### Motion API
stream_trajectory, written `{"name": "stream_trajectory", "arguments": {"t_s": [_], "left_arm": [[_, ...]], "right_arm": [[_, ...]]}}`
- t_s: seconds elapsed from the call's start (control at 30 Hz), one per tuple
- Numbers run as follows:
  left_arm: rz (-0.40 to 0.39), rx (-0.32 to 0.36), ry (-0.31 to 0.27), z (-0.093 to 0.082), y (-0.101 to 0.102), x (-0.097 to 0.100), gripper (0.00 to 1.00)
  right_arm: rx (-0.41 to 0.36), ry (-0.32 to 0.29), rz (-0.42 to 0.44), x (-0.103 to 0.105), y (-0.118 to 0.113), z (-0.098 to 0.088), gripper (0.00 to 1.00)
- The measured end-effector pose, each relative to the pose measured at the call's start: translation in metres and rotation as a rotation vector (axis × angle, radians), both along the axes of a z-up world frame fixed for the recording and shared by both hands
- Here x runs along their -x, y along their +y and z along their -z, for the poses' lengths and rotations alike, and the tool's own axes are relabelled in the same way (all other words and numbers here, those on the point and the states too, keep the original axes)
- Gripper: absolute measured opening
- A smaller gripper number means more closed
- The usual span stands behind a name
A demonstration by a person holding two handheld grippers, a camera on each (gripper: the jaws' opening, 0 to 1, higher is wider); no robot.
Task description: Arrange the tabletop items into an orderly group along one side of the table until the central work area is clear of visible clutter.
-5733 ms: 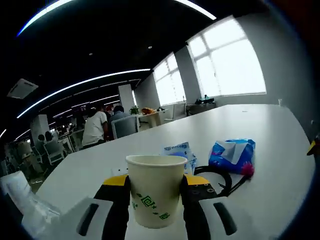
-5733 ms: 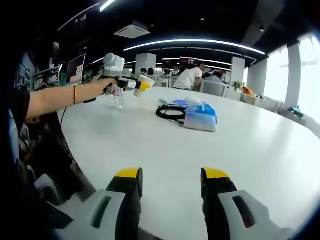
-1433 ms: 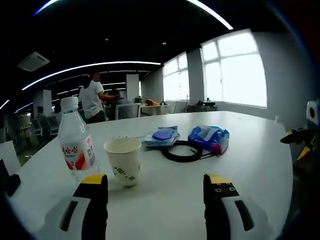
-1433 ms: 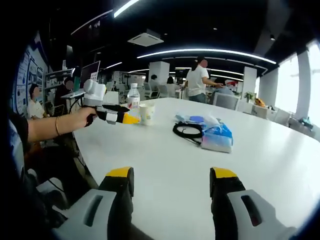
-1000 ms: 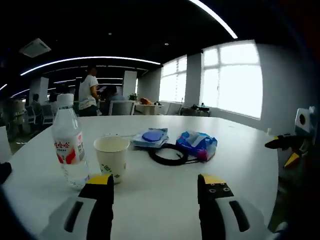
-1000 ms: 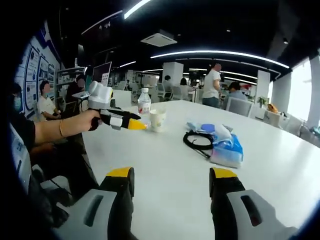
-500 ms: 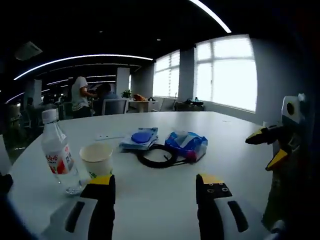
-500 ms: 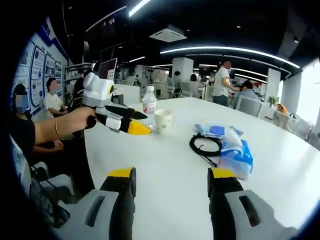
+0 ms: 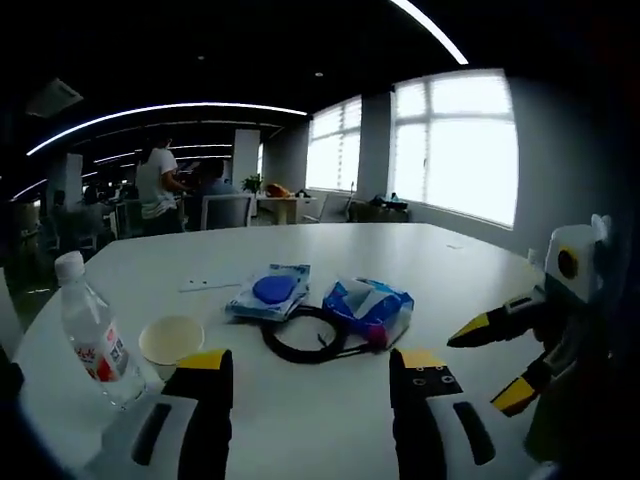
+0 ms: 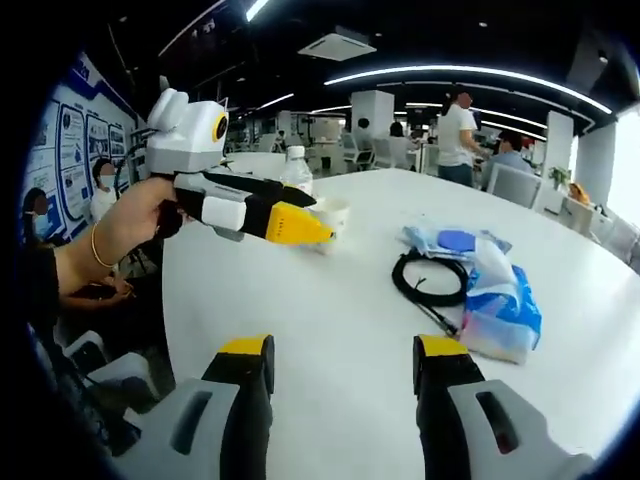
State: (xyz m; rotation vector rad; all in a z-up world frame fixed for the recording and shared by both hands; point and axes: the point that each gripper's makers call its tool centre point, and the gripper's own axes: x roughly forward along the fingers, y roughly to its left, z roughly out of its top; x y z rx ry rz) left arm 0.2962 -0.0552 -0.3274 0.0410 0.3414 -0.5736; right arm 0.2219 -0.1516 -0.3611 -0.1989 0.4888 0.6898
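A clear water bottle [image 9: 90, 335] and a paper cup [image 9: 172, 343] stand together on the white table [image 9: 300, 440], off to the left. Right of them lie a flat blue pack [image 9: 268, 293], a black cable coil [image 9: 305, 335] and a blue tissue pack [image 9: 368, 308]. My left gripper [image 9: 312, 372] hovers open and empty in front of them. My right gripper [image 9: 492, 362] comes in from the right, jaws apart. In the right gripper view, my right gripper [image 10: 342, 355] is open and empty. The left gripper [image 10: 300, 210], held by a hand [image 10: 125, 225], partly hides the cup [image 10: 333, 212] beside the bottle [image 10: 296, 170].
The cable coil [image 10: 432, 277], tissue pack [image 10: 500, 300] and blue pack [image 10: 450, 240] sit mid-table. A paper slip [image 9: 205, 285] lies further back. People [image 9: 152, 185] and office chairs [image 9: 225, 212] are beyond the far edge; seated people [image 10: 40, 210] are beside the table.
The cup held 5.7 s ago now stands beside the bottle, let go. Since then the left gripper has drawn back and swung right. The right gripper has come closer to the items.
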Motion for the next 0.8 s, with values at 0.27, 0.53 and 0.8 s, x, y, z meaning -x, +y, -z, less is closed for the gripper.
{"name": "stream_trajectory", "arguments": {"t_s": [0.27,0.53,0.8], "left_arm": [[-0.024,-0.015,0.041,0.005,-0.009,-0.009,0.57],[-0.068,-0.033,0.076,0.010,-0.013,-0.035,0.57],[-0.073,-0.056,0.118,0.031,-0.015,-0.048,0.54]], "right_arm": [[0.047,-0.019,0.044,-0.020,0.001,0.002,0.53],[0.012,0.060,0.087,-0.054,0.001,0.016,0.51],[-0.027,0.077,0.153,-0.071,-0.006,0.021,0.50]]}}
